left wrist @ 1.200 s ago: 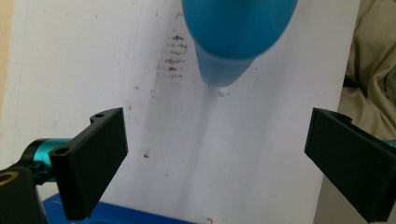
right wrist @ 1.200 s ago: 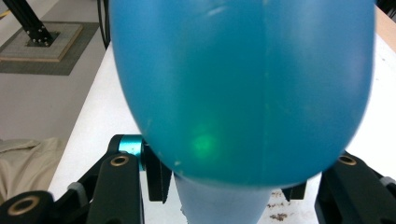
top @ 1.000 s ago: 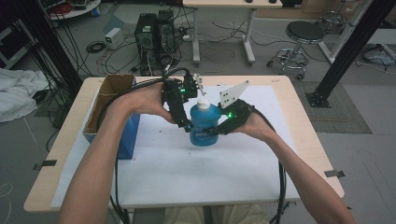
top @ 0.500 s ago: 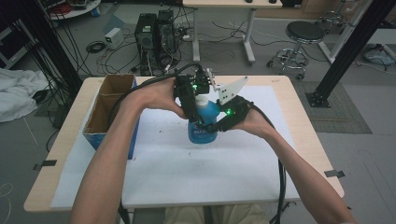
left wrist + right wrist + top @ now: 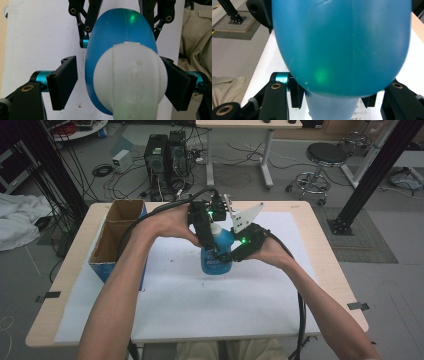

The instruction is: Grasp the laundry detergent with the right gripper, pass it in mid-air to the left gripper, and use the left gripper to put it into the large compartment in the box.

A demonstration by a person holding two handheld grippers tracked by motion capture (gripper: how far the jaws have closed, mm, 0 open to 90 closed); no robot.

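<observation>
Fingers of my left gripper [image 5: 117,82] stood wide on either side of the white ribbed plastic cap [image 5: 130,80], one jaw clear of it, the other's contact hidden. My right gripper [image 5: 226,254] clamped the blue translucent plastic bottle [image 5: 218,251], which stood upright mid-table on the white paper sheet [image 5: 190,300]. I judged a risk: closing off-centre could twist the bottle loose (smooth walls). An open cardboard box [image 5: 116,235] sat at the left edge; computer towers [image 5: 165,151] and a stool [image 5: 325,157] stood beyond.
</observation>
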